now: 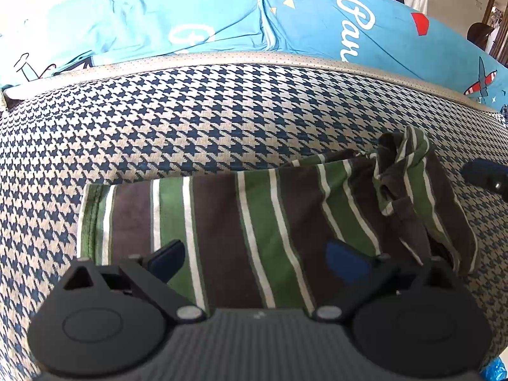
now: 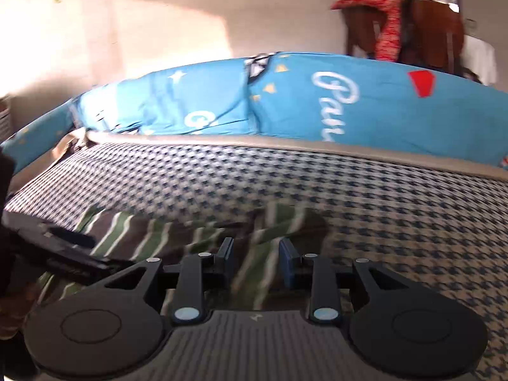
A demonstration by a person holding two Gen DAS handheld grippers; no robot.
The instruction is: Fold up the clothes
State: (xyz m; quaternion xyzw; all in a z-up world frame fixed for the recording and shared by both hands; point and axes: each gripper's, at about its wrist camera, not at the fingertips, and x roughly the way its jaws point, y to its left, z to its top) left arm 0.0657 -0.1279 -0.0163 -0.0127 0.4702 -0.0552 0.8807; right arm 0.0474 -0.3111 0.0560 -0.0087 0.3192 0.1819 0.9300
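A striped garment (image 1: pixel 241 222), brown and green with white lines, lies folded flat on a houndstooth mattress (image 1: pixel 222 111). A bunched part (image 1: pixel 400 171) stands up at its right end. My left gripper (image 1: pixel 257 260) is open, fingers spread wide just above the garment's near edge. My right gripper (image 2: pixel 256 262) is open over the same garment (image 2: pixel 177 241), which looks blurred here. A dark tip of the right gripper (image 1: pixel 485 174) shows at the right edge of the left wrist view. The left gripper (image 2: pixel 63 247) shows at the left of the right wrist view.
A bright blue printed quilt (image 1: pixel 222 16) lies along the far side of the mattress, also in the right wrist view (image 2: pixel 317 101). A pale wall (image 2: pixel 158 25) stands behind. A wooden chair with a red cloth (image 2: pixel 390 25) stands at the back right.
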